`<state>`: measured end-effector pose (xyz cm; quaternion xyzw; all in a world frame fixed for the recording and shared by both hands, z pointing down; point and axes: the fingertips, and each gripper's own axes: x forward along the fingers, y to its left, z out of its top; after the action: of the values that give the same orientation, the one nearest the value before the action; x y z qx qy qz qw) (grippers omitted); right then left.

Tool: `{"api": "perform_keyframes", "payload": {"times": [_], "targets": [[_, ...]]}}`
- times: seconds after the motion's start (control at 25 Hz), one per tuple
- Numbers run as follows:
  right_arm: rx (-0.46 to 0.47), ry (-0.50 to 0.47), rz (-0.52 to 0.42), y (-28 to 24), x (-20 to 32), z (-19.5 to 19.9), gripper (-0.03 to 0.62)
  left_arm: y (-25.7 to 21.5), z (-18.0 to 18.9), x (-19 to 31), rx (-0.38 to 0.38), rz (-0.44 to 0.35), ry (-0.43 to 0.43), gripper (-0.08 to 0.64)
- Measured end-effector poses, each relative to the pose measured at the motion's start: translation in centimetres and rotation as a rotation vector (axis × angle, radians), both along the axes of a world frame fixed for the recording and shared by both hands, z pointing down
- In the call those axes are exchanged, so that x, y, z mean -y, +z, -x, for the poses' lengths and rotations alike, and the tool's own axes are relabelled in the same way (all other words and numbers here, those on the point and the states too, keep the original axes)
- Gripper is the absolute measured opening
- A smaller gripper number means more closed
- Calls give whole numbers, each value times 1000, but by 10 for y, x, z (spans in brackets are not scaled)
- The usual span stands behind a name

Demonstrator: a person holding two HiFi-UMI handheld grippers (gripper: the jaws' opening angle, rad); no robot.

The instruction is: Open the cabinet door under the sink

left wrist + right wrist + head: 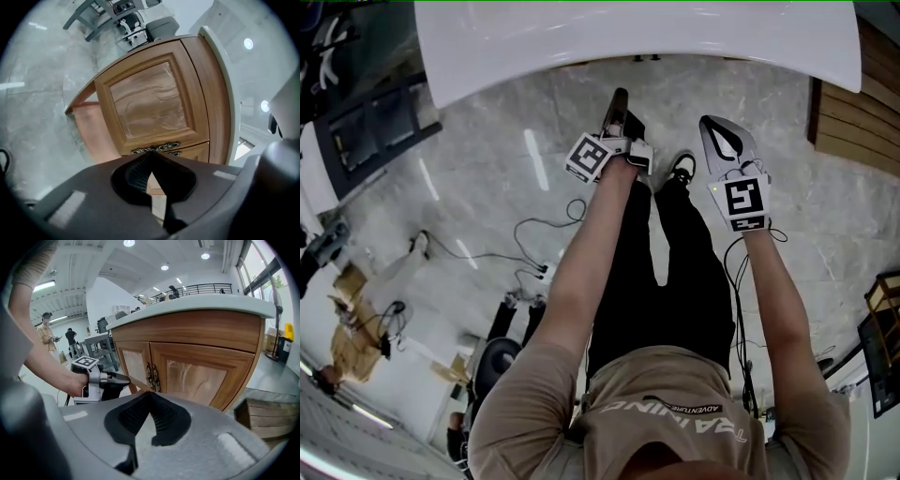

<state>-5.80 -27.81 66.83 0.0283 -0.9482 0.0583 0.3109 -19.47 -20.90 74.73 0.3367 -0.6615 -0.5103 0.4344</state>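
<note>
I have both claws out in front of the wooden cabinet (187, 341), which stands under the white counter (628, 37). Its left door (133, 363) and right door (202, 377) both sit closed, with their two ornate metal handles (151, 375) side by side at the seam. My left gripper (150, 155) has its jaws pressed together with nothing between them. It is rolled onto its side, its tip low in front of the left door and just short of the handles; I cannot tell whether it touches. My right gripper (151, 394) is pinched closed too, and empty. It is held a little further back from the cabinet, facing the seam and the right door, above the grey marble floor (487, 187).
</note>
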Motion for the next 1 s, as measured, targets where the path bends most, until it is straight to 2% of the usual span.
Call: {"api": "perform_keyframes", "payload": {"times": [0.2, 0.48, 0.76, 1.0], "targets": [[7, -10, 13, 2, -3, 7, 2, 4, 8, 15, -37, -96, -38, 45], [2, -25, 28, 9, -5, 4, 2, 19, 18, 39, -68, -164, -122, 133], [-25, -22, 43, 21, -4, -3, 2, 20, 23, 50, -92, -232, -175, 141], [-32, -9, 46, 21, 1, -4, 2, 17, 24, 57, -128, -330, -236, 107]]}}
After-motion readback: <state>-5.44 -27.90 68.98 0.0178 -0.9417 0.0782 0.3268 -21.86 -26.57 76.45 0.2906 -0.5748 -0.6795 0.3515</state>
